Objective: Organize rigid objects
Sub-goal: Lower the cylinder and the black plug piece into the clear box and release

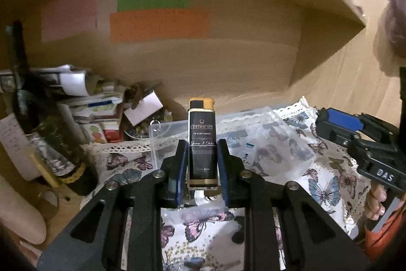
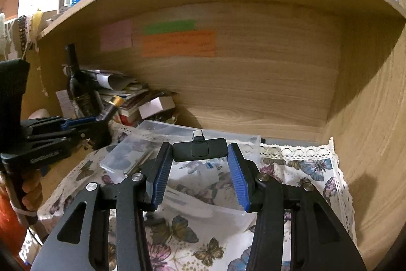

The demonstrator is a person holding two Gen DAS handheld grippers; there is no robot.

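Note:
My left gripper [image 1: 202, 144] is shut on a black lighter [image 1: 202, 144] with a gold top and a "Certificate" label, held upright above a clear plastic box [image 1: 162, 133]. My right gripper [image 2: 200, 150] is shut on a black USB-C adapter [image 2: 200, 150], its plug pointing away, held above the same clear plastic box [image 2: 203, 184]. The right gripper also shows at the right of the left wrist view [image 1: 355, 133]. The left gripper shows at the left of the right wrist view [image 2: 63, 133].
A butterfly-print cloth [image 2: 304, 169] with a lace edge covers the wooden shelf floor. A dark bottle [image 1: 50, 139] and a pile of papers and small boxes [image 1: 101, 113] crowd the back left corner. Coloured sticky notes [image 2: 177, 42] are on the back wall.

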